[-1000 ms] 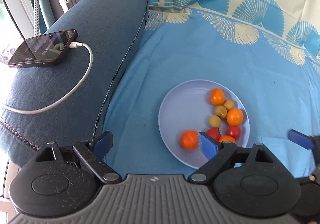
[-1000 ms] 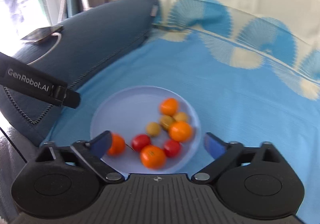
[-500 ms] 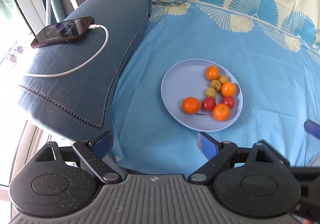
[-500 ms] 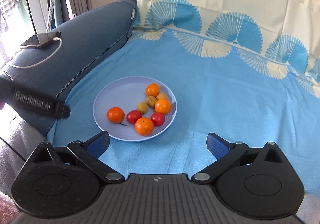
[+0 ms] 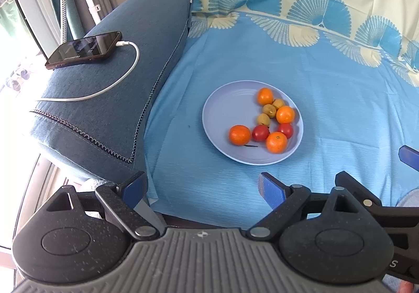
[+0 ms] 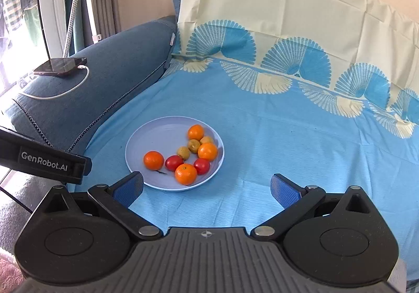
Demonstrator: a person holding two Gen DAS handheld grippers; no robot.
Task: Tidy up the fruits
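nine small fruits point(image 6: 187, 155) are clustered from the centre to 3 o'clock of the plate point(image 6: 146, 139), so a pick is best made from above on the lone orange point(image 6: 153, 160) at 7 o'clock, both the left gripper point(image 5: 201, 189) and right gripper point(image 6: 207, 185) being held wide open and empty, with bare cloth point(image 6: 301, 151) left free at 3 o'clock and the armrest point(image 6: 104, 78) crowding 10 o'clock.
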